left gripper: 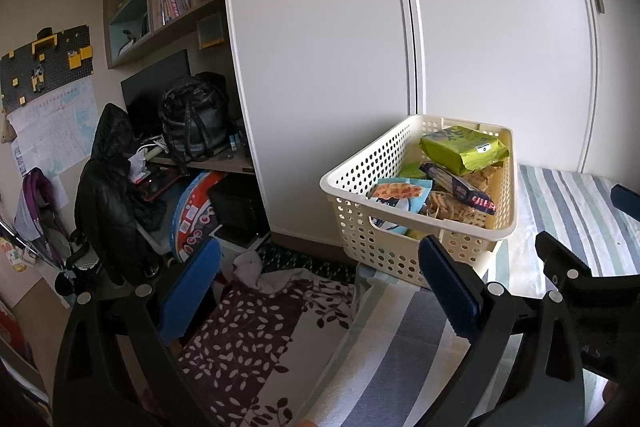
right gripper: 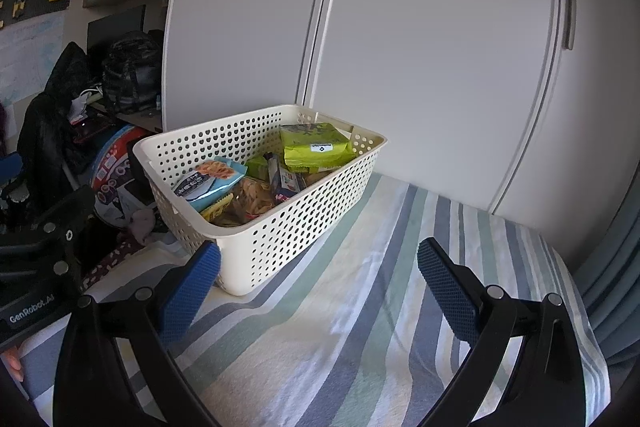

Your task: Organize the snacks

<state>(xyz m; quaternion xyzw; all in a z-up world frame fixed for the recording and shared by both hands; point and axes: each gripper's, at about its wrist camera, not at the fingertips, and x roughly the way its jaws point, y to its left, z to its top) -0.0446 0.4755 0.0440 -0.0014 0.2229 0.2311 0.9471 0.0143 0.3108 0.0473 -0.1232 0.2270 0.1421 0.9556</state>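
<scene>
Basket [right gripper: 280, 239] sat on the bed [right gripper: 360, 307] at its far-left corner, about 11 o'clock from the right gripper [right gripper: 318, 281], 1 o'clock from the left gripper [left gripper: 320, 283]. Wardrobe [right gripper: 400, 27] stood directly behind basket and bed, 12 o'clock. Snack packs lay in the basket: large pack [right gripper: 314, 147] on top at the far end, waffle pack [right gripper: 210, 181] leaning at the near-left wall, bar pack [right gripper: 282, 179] between them. Rug [left gripper: 248, 339] on the floor left of the bed. Desk [left gripper: 216, 161] at 10 o'clock, left of the wardrobe, backpack [left gripper: 192, 119] on it, chair [left gripper: 108, 195] before it.
</scene>
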